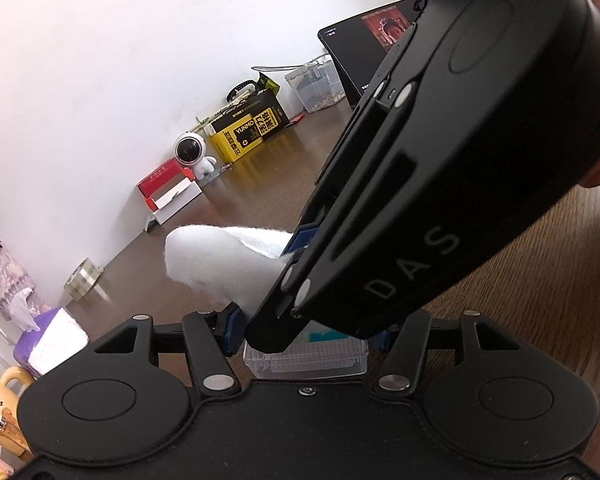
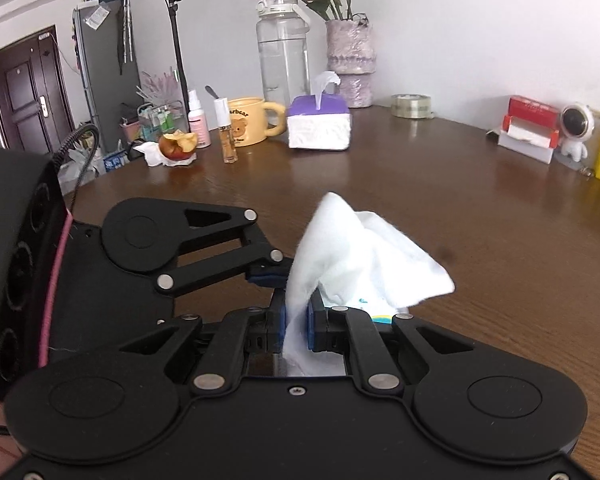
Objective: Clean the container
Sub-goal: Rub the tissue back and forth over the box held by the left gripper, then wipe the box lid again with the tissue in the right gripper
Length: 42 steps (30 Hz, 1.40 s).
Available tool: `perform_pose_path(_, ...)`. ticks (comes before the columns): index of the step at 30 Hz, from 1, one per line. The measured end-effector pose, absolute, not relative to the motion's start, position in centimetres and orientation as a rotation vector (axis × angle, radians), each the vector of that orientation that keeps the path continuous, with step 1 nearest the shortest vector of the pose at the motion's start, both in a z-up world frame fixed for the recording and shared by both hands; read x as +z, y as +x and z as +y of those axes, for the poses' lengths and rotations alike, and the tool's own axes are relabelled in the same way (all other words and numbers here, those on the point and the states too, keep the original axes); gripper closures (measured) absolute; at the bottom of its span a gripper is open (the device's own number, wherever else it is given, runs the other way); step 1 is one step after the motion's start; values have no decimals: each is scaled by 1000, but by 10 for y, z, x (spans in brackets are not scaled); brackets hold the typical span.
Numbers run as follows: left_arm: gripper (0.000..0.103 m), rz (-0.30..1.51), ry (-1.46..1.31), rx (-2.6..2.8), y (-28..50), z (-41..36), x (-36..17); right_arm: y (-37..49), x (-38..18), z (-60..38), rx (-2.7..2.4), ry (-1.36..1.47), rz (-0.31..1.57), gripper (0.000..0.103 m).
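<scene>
Now one white wipe, one clear container, two closed claws.

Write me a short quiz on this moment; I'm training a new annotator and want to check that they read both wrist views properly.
1. Multiple choice: what does the right claw grip? A) a roll of tape B) a white wipe C) a mug
2. Fill the gap: the left claw is shut on a clear plastic ____.
3. True or false: a tissue sticks out of the purple-topped tissue box.
Key: 1 B; 2 container; 3 true.
</scene>
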<state>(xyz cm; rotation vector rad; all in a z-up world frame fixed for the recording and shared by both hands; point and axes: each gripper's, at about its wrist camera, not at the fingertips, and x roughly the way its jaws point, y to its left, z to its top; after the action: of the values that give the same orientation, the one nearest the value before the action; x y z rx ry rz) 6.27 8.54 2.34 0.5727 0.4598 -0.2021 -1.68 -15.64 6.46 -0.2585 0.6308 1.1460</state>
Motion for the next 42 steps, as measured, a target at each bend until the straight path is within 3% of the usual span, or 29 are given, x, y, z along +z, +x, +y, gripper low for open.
perform_pose_path(10,45,460,571,-204,89,95,19,-26,63,-168,1164,-302,663,93)
perform_pose_path(21,45,454,582,-204,42,93,20,-22,65,-166,1170,-277,654,94)
perform_pose_path(42,45,460,561,-219,28,74,20,-18,63,-180,1124,-304,687,94)
